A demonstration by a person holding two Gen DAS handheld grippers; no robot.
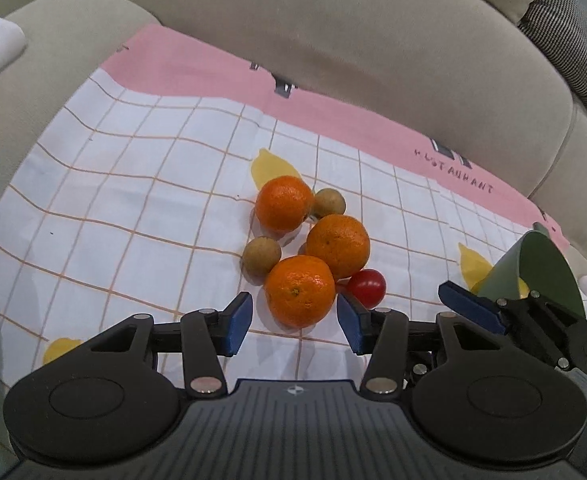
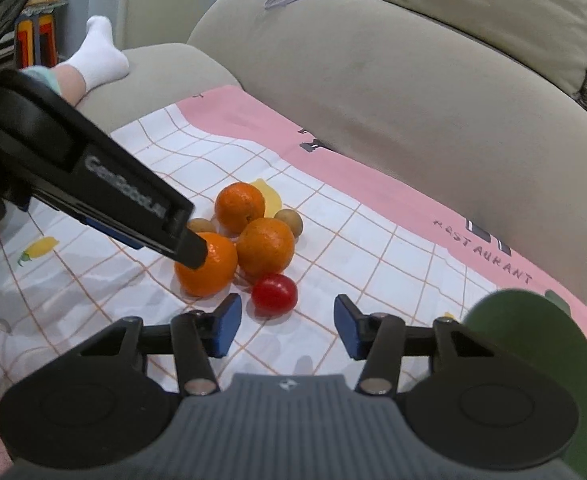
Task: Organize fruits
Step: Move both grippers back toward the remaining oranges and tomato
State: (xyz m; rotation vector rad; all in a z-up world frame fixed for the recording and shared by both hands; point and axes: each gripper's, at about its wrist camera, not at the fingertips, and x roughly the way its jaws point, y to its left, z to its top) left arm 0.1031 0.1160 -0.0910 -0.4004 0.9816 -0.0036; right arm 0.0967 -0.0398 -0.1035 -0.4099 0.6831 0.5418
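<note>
Straddling nearest orange (image 1: 299, 291): downward-tilted left gripper (image 1: 293, 322), pads apart.

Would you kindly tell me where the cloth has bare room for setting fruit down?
The checked cloth is free left of the fruit cluster, up to the pink border. It is crowded around the three oranges and near the green bowl at right.

Both tools are matte black, each with two rounded housings, a ribbed grey centre plate bearing a small emblem, and silver screw heads on the linkage arms. The left gripper (image 1: 293, 318) and right gripper (image 2: 287, 326) carry blue pads (image 1: 237, 324) on their fingers. White lettering (partly blurred) runs along the left gripper's side. Behind it, a white sock (image 2: 99, 54).
</note>
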